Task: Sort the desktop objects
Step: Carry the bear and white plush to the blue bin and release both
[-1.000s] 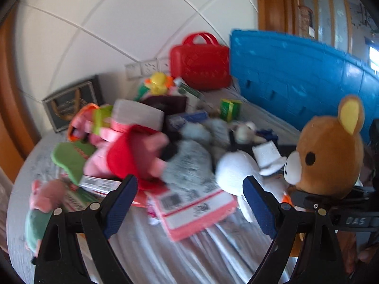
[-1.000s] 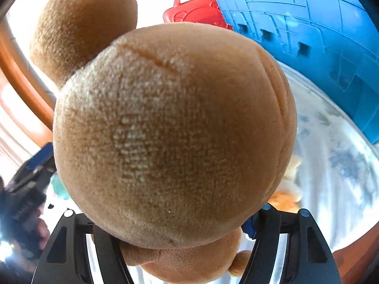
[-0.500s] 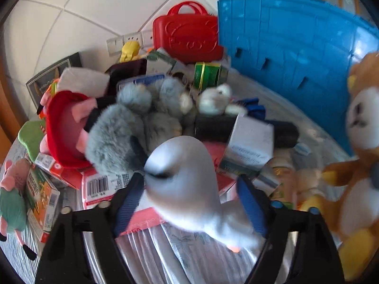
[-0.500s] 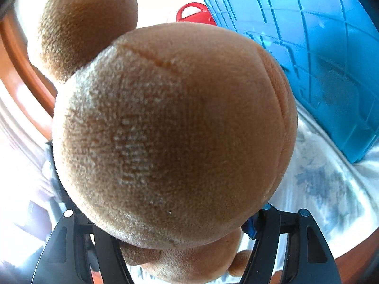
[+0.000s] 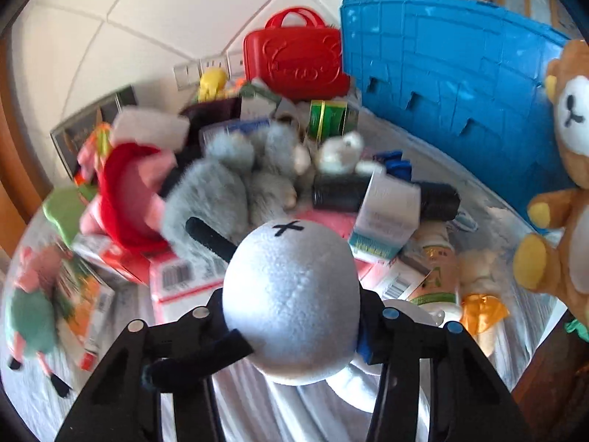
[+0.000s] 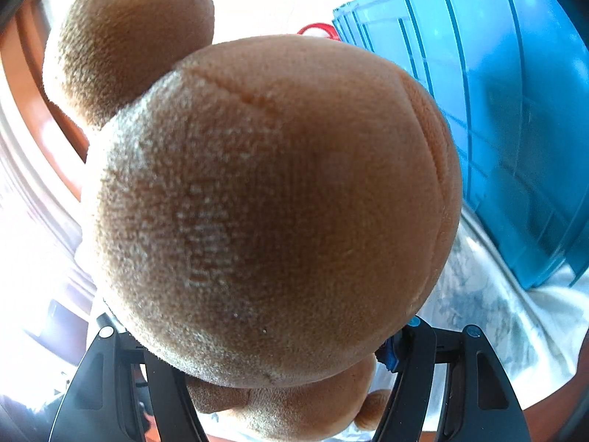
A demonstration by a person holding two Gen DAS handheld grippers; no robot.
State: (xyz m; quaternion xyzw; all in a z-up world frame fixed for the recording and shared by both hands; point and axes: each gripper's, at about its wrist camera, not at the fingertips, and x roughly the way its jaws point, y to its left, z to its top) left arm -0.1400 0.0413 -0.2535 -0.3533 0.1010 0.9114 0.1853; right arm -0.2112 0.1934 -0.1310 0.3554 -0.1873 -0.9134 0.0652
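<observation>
Plush was what you had in both grippers at this moment, and it handled as plush does: light, soft, and yielding under the pads, with no stiff edge to lock against.

Your left gripper (image 5: 294, 335) had its jaws drawn in on the white plush toy (image 5: 292, 298), pinching it low at the neck or body, so the round head with its stitched cross bulged above the fingers. It was raised over the pale cloth of the table (image 5: 257, 409), just in front of the pile of toys and boxes. That was a sound place to take it, I judged, since the narrow part compresses and the head acts as a stop against slipping out.

Your right gripper (image 6: 272, 346) had closed on the brown bear (image 6: 272, 202) below its head, which filled that camera's view; from the left wrist the bear (image 5: 567, 169) hung at the far right, near the blue crate (image 5: 452, 84). It was bulkier, so I expected it to swing if you moved fast.

Neither toy looked fragile. The risk, as I judged it, was slack fur creeping through the pads, or a dangling limb snagging the crate's rim.
</observation>
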